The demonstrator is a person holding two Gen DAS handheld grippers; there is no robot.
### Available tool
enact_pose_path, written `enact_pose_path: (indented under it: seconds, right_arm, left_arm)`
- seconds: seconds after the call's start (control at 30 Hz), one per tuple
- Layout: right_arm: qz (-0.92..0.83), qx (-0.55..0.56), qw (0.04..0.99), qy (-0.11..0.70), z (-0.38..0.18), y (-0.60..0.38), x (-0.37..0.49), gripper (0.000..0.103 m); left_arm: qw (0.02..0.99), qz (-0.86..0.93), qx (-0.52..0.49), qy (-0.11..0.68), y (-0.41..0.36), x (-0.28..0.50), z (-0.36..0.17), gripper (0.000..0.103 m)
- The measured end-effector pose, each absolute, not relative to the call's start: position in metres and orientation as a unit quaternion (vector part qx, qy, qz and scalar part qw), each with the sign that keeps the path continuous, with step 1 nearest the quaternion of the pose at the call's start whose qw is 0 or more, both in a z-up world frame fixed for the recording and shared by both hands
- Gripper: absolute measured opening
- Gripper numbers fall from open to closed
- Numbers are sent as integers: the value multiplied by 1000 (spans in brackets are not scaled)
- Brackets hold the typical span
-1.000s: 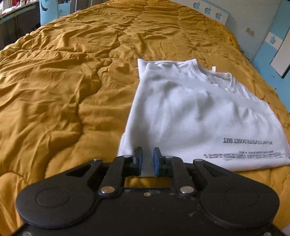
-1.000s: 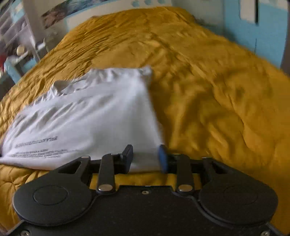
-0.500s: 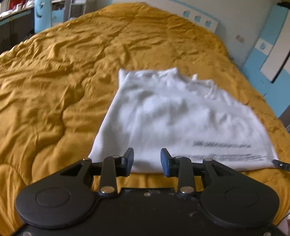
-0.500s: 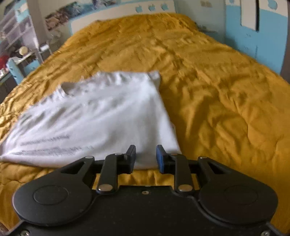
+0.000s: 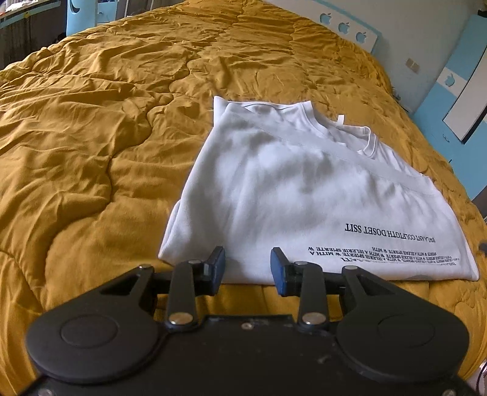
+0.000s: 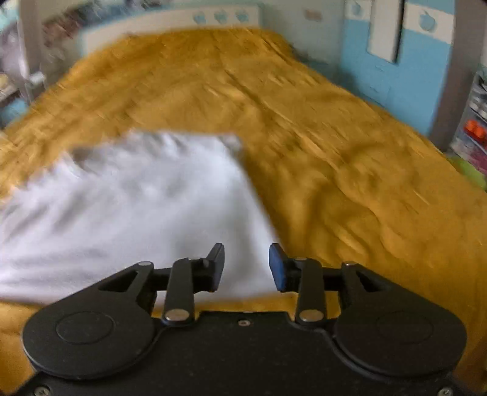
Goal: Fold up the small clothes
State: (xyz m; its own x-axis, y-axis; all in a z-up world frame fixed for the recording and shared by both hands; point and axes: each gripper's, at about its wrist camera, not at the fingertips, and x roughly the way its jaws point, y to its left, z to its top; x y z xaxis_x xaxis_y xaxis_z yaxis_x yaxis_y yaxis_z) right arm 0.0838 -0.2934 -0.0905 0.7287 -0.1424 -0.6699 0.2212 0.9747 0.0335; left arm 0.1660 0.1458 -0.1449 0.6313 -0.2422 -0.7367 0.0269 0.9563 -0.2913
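A white T-shirt [image 5: 289, 189] with black print lies folded flat on the mustard quilt [image 5: 91, 152]. Its collar points away from me. My left gripper [image 5: 248, 262] hovers at the shirt's near left edge. Its jaws are apart, the pads touch no cloth, and the hem shows through the gap. The right wrist view is blurred by motion. There my right gripper [image 6: 246, 259] is over the near right corner of the shirt [image 6: 137, 207]. Its jaws are opening, with the cloth seen between them but not pinched.
The quilt covers a wide bed. A white headboard [image 5: 350, 27] with apple cut-outs stands at the far end, and a blue wall [image 6: 380, 76] is to the right. Shelves with small items [image 6: 474, 134] stand at the far right, and furniture [image 5: 18, 36] at the far left.
The left jaws went from nearly shut on the shirt's near edge to apart. The right gripper lifted and drew back, its jaws widened, and its view became blurred.
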Motion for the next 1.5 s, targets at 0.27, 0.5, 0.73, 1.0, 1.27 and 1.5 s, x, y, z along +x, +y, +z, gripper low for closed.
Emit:
enact_pose_path:
  seconds: [0.27, 0.5, 0.73, 1.0, 1.27, 1.5]
  right_arm:
    - [23, 36, 937, 346, -95, -178, 118, 33]
    - [-25, 13, 926, 375, -135, -143, 123, 33]
    - [-10, 2, 923, 384, -135, -140, 100, 32]
    - [-5, -1, 923, 386, -137, -139, 95, 32]
    - [-2, -7, 923, 384, -139, -139, 94, 32]
    - [-1, -10, 923, 384, -140, -138, 93, 32]
  left_arm:
    - [895, -70, -140, 418, 146, 162, -144, 35]
    - [893, -75, -151, 418, 151, 161, -144, 35]
    - [890, -65, -181, 414, 160, 136, -121, 39]
    - [877, -34, -270, 396, 182, 91, -131, 40]
    - [850, -34, -372, 371, 187, 106, -145, 42]
    - [845, -17, -405, 350, 185, 121, -156, 42]
